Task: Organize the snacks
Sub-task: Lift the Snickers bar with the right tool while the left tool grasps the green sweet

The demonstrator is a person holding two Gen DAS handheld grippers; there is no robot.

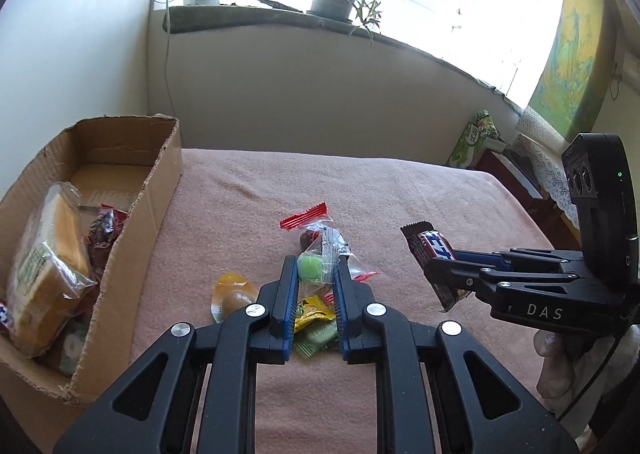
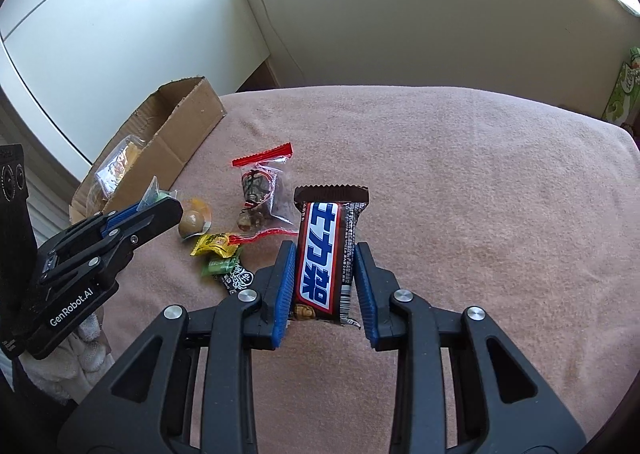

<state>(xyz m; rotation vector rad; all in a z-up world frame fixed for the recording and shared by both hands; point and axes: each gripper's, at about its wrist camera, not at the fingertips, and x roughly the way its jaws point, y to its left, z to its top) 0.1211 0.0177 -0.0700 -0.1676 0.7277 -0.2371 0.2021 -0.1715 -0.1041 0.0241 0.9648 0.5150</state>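
While the chocolate bar (image 2: 326, 254) sat gripped between the jaws of the right gripper (image 2: 325, 254), lifted clear of the pink cloth (image 2: 460, 181) at lower centre of the right wrist view, the left gripper (image 1: 315, 268) had its jaws pinched on a clear packet with a green sweet (image 1: 314, 266), mid-frame in the left wrist view. Step in hand, as judged: both picks made, carry to the cardboard box (image 1: 160, 189) at left of frame not yet done. Next move likely calls for swinging each load over the box wall and releasing above the snacks already inside. Count on cloth: one red-sealed packet (image 2: 262, 185), one orange jelly cup (image 2: 194, 219), one yellow candy (image 2: 214, 244), one green candy (image 2: 222, 264). Box contents: one wrapped cake (image 1: 48, 266) plus others, too jumbled to count.
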